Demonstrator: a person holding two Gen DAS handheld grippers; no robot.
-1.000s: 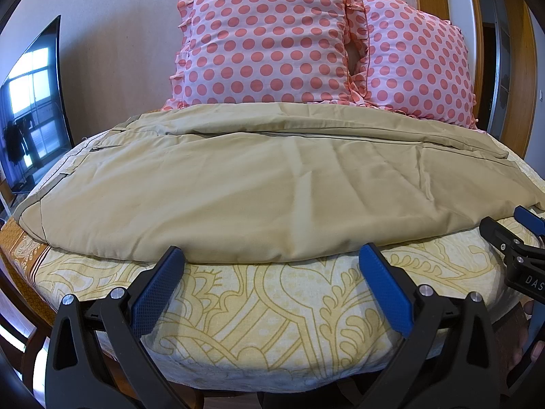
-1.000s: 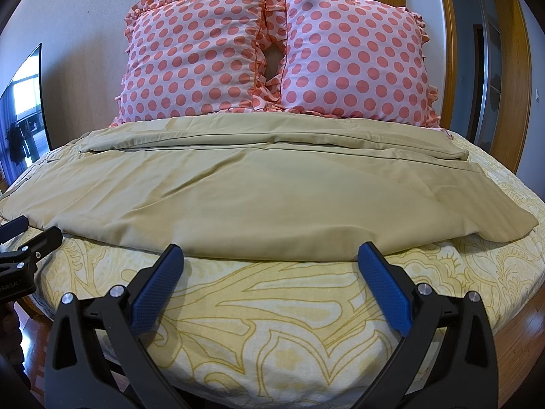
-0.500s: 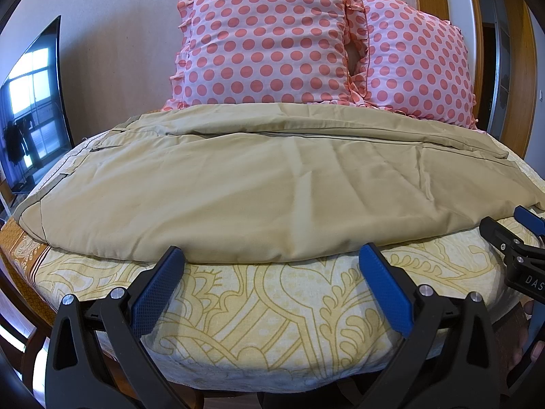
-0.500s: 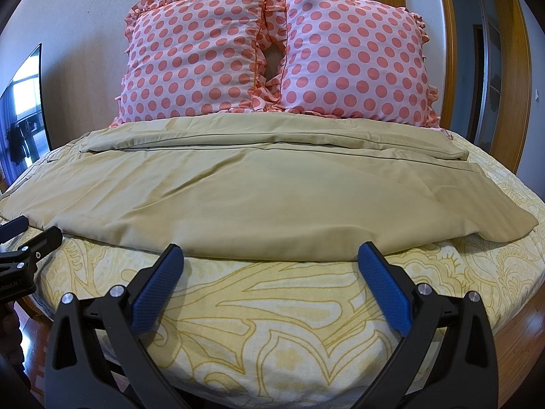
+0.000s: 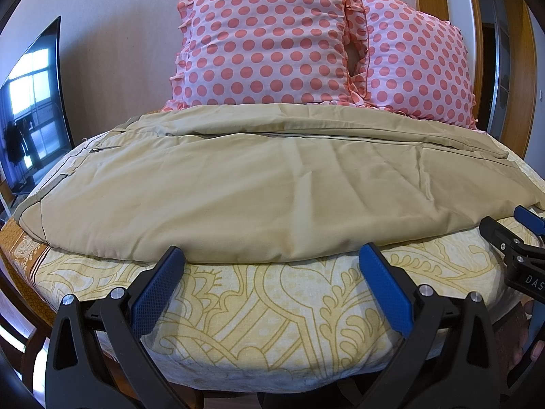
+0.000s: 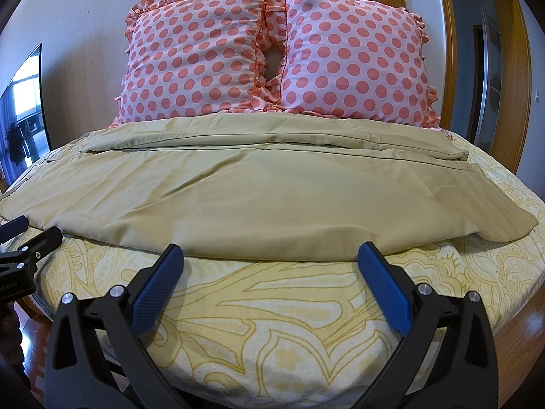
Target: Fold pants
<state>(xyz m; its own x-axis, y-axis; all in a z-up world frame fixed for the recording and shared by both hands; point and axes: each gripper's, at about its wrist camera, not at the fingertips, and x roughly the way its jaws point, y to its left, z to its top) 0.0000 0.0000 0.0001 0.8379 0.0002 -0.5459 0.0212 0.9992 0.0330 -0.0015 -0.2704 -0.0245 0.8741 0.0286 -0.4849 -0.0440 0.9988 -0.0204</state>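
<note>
Left wrist view: the left hand-held gripper (image 5: pixel 270 266) has its blue pads spread wide apart and holds nothing. It hangs just short of the near hem of the tan pants (image 5: pixel 272 187), which lie lengthwise across the bed (image 5: pixel 272 306), waistband toward 9 o'clock and leg ends toward 3 o'clock. The far leg lies doubled along 12 o'clock, against two polka-dot pillows (image 5: pixel 265 44). The right hand-held gripper (image 5: pixel 511 235) shows at 3 o'clock, just beside the leg end; its jaw gap is not readable from here. A dark screen (image 5: pixel 34 102) stands at 9 o'clock.

Right wrist view: the right hand-held gripper (image 6: pixel 270 266) is likewise spread wide and empty, near the front edge of the pants (image 6: pixel 255 197). The leg cuff reaches 3 o'clock. The left tool's tip appears at 9 o'clock.

Judgement: folding has barely begun; the step in hand appears to be approaching the near edge for a grasp. To do it well, each tool should pinch the pants' layers only, not the bedsheet beneath, at matching points, then lift level so the fabric does not skew. Wrinkles near centre may need tension first.
</note>
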